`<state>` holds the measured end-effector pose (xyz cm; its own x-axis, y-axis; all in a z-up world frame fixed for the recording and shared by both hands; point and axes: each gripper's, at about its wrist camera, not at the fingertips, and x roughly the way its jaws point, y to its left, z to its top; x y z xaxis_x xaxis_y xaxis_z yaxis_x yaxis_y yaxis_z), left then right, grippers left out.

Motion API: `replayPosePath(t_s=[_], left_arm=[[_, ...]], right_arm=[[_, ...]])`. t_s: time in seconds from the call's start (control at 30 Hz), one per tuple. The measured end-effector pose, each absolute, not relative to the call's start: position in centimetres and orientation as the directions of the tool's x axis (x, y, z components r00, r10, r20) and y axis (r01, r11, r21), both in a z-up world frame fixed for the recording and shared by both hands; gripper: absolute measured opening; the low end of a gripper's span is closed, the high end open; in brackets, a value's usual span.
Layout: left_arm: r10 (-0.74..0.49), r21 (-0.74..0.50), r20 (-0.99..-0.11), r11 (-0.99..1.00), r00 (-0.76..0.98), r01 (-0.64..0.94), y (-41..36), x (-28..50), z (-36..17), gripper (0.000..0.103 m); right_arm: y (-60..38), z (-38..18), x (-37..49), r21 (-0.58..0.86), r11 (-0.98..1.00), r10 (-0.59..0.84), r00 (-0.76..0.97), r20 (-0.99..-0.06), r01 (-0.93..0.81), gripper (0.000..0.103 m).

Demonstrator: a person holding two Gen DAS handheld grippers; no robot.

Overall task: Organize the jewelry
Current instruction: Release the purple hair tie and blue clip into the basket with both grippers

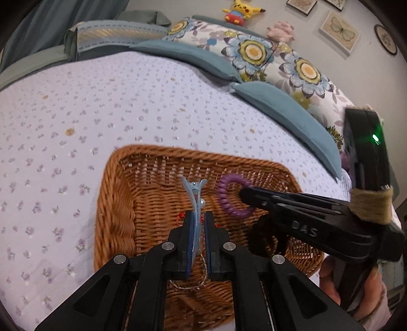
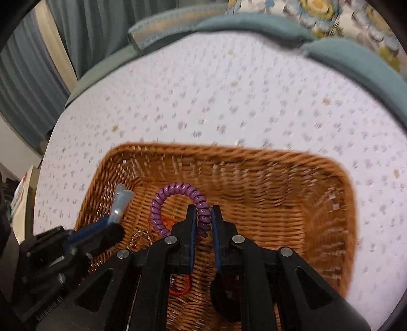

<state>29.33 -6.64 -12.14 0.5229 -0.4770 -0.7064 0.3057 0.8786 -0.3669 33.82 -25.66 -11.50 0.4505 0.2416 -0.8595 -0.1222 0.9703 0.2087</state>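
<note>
A brown wicker basket (image 1: 119,208) sits on the lilac flowered bedspread; it also shows in the right wrist view (image 2: 330,203). My left gripper (image 1: 198,216) is shut on a light blue hair clip (image 1: 195,196) and holds it upright over the basket; the clip also shows in the right wrist view (image 2: 121,203). My right gripper (image 2: 204,211) is shut on a purple spiral hair tie (image 2: 165,201) above the basket; the tie shows in the left wrist view (image 1: 229,196) too. A thin chain (image 1: 188,286), a red cord (image 2: 180,290) and a black scrunchie (image 1: 264,236) lie inside.
Blue and floral pillows (image 1: 267,58) line the far side of the bed. Plush toys (image 1: 241,11) and framed pictures (image 1: 340,30) sit behind them. A curtain (image 2: 25,76) hangs at the left. The bedspread (image 1: 76,122) spreads out around the basket.
</note>
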Motion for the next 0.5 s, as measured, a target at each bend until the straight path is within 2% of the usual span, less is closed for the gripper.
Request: replayPosePath(t_s=[0.17, 0.4, 0.43, 0.5], left_arm=[[-0.468, -0.356, -0.727, 0.882, 0.502, 0.307, -6.9, 29.5, -13.5, 0.007], [-0.472, -0.356, -0.736, 0.88, 0.485, 0.316, -7.3, 29.3, -13.8, 0.008], [-0.482, -0.365, -0.734, 0.874, 0.478, 0.321, -7.3, 29.2, -13.8, 0.008], [-0.494, -0.376, -0.731, 0.867, 0.471, 0.326, -7.6, 29.2, -13.6, 0.011]], right_arm=[[-25.4, -12.7, 34.4, 0.167, 0.978, 0.204, 0.436, -0.877, -0.122, 0.015], [-26.0, -13.1, 34.0, 0.205, 0.972, 0.234, 0.42, -0.877, -0.115, 0.016], [-26.2, -13.1, 33.7, 0.212, 0.971, 0.24, 0.421, -0.875, -0.113, 0.018], [-26.7, -12.7, 33.3, 0.216, 0.97, 0.242, 0.432, -0.869, -0.108, 0.03]])
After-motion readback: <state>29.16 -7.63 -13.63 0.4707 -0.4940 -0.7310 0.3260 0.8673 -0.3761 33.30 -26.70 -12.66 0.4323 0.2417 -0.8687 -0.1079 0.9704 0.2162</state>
